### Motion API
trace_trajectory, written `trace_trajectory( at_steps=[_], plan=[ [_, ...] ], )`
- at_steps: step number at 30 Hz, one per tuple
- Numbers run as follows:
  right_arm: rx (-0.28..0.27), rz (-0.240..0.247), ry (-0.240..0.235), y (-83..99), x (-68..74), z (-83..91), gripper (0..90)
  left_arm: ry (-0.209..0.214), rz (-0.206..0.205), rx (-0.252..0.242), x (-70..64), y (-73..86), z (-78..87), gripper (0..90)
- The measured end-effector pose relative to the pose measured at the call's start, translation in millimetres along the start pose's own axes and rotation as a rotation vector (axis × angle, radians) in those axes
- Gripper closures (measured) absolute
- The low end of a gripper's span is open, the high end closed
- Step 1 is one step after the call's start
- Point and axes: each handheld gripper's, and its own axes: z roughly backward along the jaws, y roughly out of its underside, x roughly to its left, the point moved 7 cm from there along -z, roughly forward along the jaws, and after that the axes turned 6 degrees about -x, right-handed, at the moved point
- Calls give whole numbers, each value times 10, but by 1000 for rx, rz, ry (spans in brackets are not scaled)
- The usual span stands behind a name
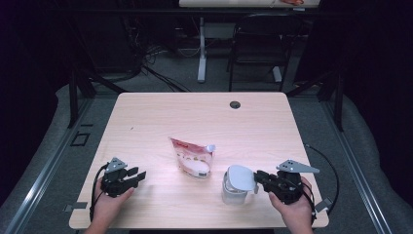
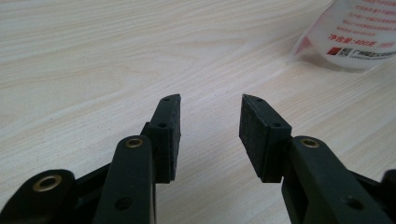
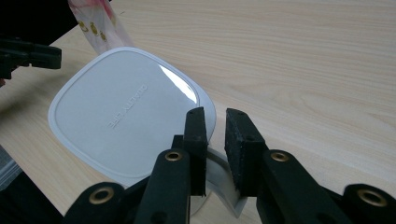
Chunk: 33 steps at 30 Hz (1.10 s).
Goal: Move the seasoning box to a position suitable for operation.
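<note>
A white and red spouted pouch lies flat in the middle of the wooden table. To its right stands a clear container with a white rounded-square lid. My right gripper reaches it from the right, its jaws drawn close on the white handle below the lid's rim. My left gripper rests low over bare wood at the front left, open with nothing between its jaws. The pouch's printed bottom edge lies ahead and to the right of it.
A round cable hole sits near the table's far edge. Beyond the table stand a black chair and a white desk leg. Cables trail from both grippers near the front edge.
</note>
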Motion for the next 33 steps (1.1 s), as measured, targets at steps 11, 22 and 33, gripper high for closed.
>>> trace_trajectory(
  at_steps=[11,22,33],
  plan=[
    [21,1,23,38,-28,-11,789,0,-1,1,0,0,0,589],
    [23,-48,0,97,-81,-44,769,0,0,0,0,-1,0,588],
    [25,-82,3,175,-152,-34,746,1,0,-5,1,-3,1,588]
  ],
)
